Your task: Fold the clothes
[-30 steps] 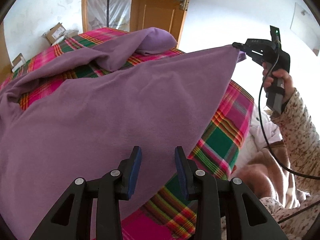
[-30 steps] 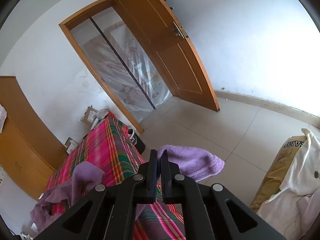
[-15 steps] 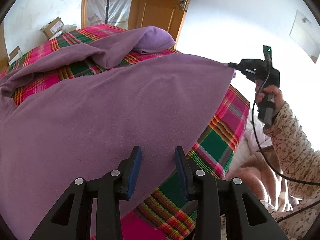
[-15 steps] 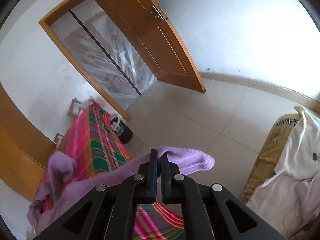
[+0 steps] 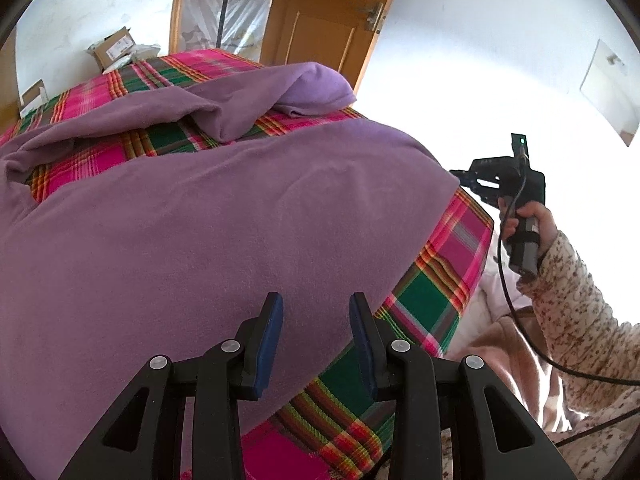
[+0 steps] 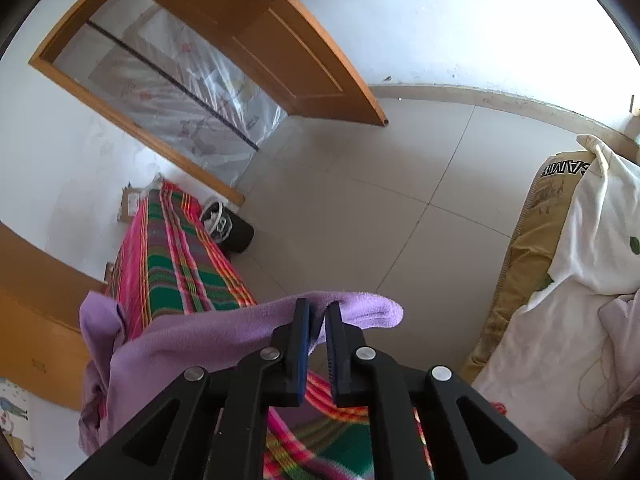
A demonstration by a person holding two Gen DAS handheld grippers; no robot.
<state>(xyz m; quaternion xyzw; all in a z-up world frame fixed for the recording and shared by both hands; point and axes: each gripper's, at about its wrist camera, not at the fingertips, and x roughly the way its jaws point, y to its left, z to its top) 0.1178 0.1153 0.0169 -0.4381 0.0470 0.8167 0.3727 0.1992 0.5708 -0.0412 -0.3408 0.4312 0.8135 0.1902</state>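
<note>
Lowered since the earlier frame: right gripper (image 6: 317, 322), bringing the purple garment's (image 5: 208, 216) corner down to the bed edge; its jaws are opening, cloth between them but no longer pinched. Left gripper (image 5: 316, 320): unmoved, half-spread, empty, hovering above the near hem. Garment: spread over the plaid bedcover (image 5: 436, 280). Handling, judged: fleece-like, soft, limp, light; grasp at corners or hem.

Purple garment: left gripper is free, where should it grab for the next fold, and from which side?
Probably the near hem of the purple garment, just ahead of the left gripper, which hangs open above it. That edge lies flat on the plaid cloth, so come from the near side, low, and slide one finger under. The right gripper is opening on the far corner, with fabric between its jaws.
</note>
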